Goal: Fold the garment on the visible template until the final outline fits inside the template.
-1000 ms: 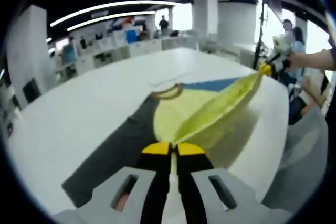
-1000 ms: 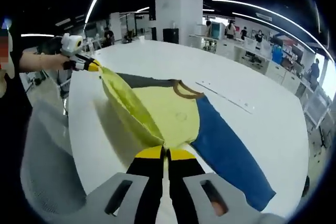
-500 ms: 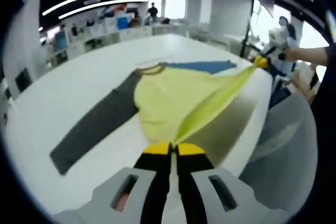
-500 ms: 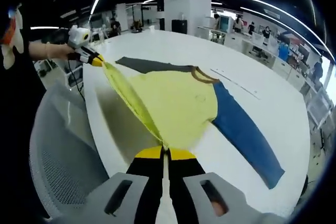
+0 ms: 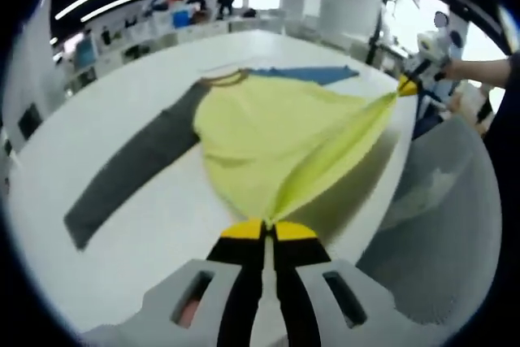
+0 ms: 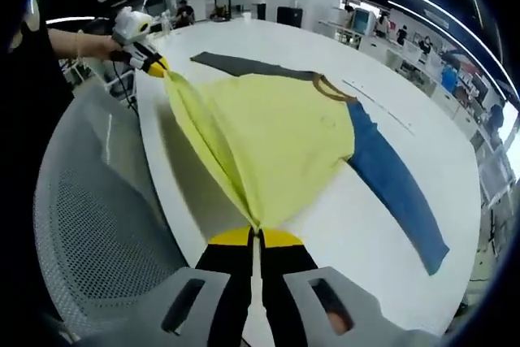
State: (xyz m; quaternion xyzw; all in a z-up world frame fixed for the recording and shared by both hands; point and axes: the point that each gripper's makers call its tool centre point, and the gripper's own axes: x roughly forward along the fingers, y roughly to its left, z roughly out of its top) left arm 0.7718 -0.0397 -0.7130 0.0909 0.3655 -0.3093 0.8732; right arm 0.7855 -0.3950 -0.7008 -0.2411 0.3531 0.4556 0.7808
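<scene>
Where both hand-held grippers (image 5: 266,230) (image 6: 253,238) pinch, garment (image 5: 268,132) hem hidden.

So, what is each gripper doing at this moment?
Left gripper: shut on the shirt hem.
Right gripper: shut on the shirt hem too.

No text, label, brand, number or sign could be read in either view. The yellow shirt (image 6: 276,140) bore a small mark on its chest, too faint and small to make out. Screens and boards at the distant desks (image 5: 154,30) were blurred beyond reading.
</scene>
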